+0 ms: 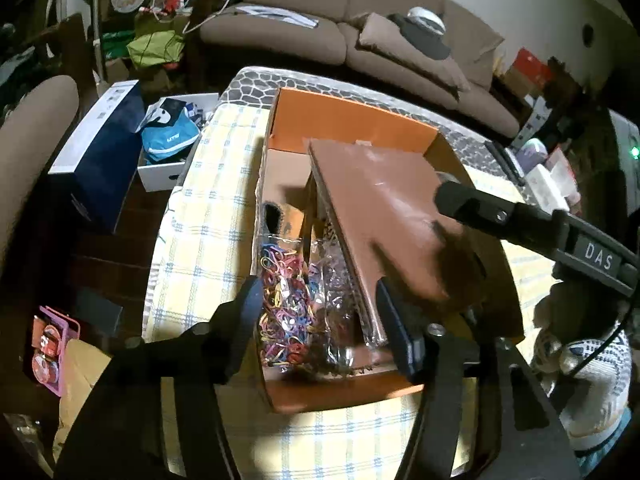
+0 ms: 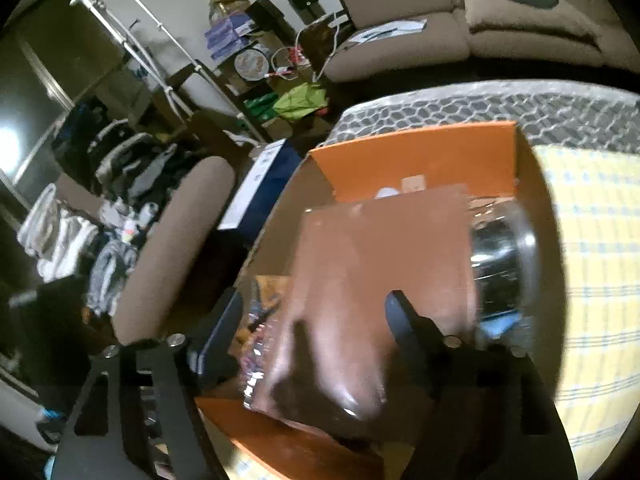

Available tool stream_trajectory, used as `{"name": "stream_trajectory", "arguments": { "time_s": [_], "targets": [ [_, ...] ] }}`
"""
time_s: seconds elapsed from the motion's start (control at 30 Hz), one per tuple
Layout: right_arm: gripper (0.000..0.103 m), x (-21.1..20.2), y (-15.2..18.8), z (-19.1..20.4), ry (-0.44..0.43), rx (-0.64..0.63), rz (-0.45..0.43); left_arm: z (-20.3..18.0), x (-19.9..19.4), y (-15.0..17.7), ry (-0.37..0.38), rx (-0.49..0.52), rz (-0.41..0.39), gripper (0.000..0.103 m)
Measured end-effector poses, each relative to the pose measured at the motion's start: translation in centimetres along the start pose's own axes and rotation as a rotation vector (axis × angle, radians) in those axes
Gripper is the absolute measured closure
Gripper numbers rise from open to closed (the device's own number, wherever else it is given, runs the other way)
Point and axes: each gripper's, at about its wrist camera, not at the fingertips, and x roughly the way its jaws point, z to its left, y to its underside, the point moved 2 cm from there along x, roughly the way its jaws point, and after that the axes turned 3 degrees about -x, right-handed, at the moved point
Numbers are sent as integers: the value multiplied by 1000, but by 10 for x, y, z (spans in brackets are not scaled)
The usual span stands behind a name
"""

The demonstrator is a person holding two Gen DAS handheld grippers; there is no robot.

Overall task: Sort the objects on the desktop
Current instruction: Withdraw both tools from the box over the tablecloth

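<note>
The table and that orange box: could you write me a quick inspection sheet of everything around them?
Surface: table under a yellow checked cloth.
Job's things: orange box holding a brown book, tilted, and a clear bag of coloured rubber bands.
Clutter: shiny metal bowl in the box.
Grippers: left hand-held gripper open; right hand-held gripper open.
Cables: black cable by the gloved hand.
Surroundings: brown sofa, blue carton.

brown sofa (image 1: 360,20), navy box (image 1: 100,152), green bag (image 2: 300,104)
</note>
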Motion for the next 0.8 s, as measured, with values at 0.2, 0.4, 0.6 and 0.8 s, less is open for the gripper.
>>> {"name": "stream_trajectory", "arguments": {
  "time_s": [0.2, 0.4, 0.6, 0.8],
  "targets": [
    [15, -28, 12, -6, 114, -78, -20, -9, -12, 18, -9, 1, -38, 29],
    [3, -52, 30, -10, 212, -133, -26, -16, -23, 53, -18, -20, -65, 14],
    [1, -75, 61, -22, 236, -74, -61, -33, -25, 83, -56, 34, -91, 1],
    [1, -93, 93, -36, 279, -23, -80, -52, -23, 101, -86, 73, -131, 0]
  ]
}}
